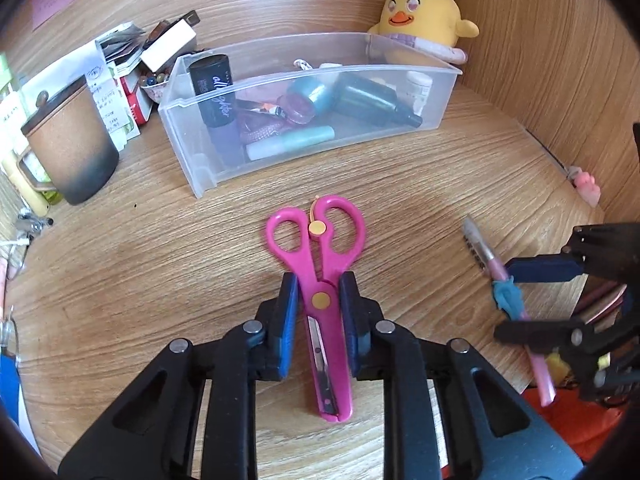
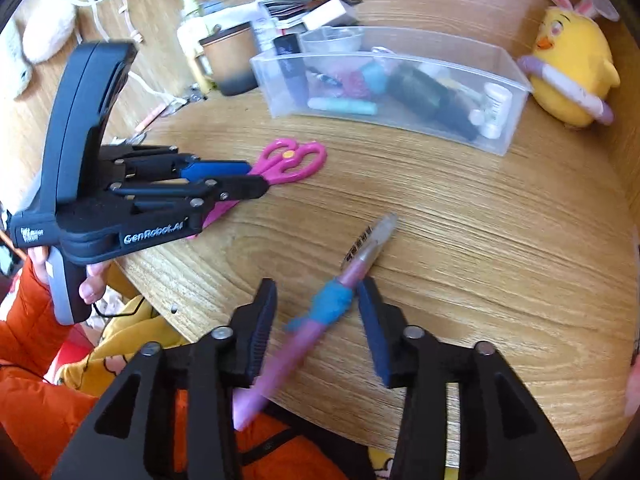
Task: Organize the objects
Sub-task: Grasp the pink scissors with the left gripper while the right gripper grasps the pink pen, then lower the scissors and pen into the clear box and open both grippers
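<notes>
Pink scissors (image 1: 320, 280) lie on the wooden table, handles toward a clear plastic bin (image 1: 448, 92). My left gripper (image 1: 319, 284) straddles the scissors at the pivot, its blue pads close to both sides, with small gaps showing. The scissors (image 2: 292, 160) and left gripper (image 2: 240, 178) also show in the right wrist view. A pink pen with a blue grip (image 2: 332, 300) lies at the table's front edge. My right gripper (image 2: 316, 296) is open around it, pads apart from it. The pen (image 1: 508, 292) and right gripper (image 1: 520, 300) show in the left wrist view.
The bin (image 2: 516, 120) holds bottles, tubes and a dark bottle. A yellow chick plush (image 1: 420, 20) sits behind it in the corner. A brown mug (image 1: 68, 140) and boxes stand at the left. A wooden wall runs along the right side.
</notes>
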The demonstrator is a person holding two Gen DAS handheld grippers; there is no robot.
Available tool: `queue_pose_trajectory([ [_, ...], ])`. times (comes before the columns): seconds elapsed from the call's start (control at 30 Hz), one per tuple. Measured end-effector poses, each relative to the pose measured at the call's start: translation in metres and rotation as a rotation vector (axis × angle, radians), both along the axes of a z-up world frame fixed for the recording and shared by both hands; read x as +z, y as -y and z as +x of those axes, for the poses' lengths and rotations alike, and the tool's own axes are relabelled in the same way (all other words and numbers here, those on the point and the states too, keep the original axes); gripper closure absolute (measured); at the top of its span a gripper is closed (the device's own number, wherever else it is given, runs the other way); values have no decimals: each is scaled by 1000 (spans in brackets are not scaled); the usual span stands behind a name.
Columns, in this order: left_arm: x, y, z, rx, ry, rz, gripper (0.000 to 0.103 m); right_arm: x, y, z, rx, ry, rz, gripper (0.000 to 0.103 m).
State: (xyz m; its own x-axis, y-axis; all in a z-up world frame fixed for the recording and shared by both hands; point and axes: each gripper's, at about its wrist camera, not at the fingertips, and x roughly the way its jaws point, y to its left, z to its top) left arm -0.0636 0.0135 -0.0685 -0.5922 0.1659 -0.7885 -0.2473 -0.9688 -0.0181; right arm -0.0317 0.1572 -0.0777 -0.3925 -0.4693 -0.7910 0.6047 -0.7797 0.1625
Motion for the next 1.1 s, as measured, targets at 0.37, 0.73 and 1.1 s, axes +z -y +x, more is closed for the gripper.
queue_pose_trajectory([
  [0.37,18,-5,6,-2,-77,30,83,1,-2,-9,-52,-99,69,87],
  [0.73,48,-9,-3,-5,-161,43,83,42,-31,-48,-159,-155,-63,87],
  [1.1,75,-8,-27,5,-214,67,83,88,-22,-102,-179,-245,-130,87],
])
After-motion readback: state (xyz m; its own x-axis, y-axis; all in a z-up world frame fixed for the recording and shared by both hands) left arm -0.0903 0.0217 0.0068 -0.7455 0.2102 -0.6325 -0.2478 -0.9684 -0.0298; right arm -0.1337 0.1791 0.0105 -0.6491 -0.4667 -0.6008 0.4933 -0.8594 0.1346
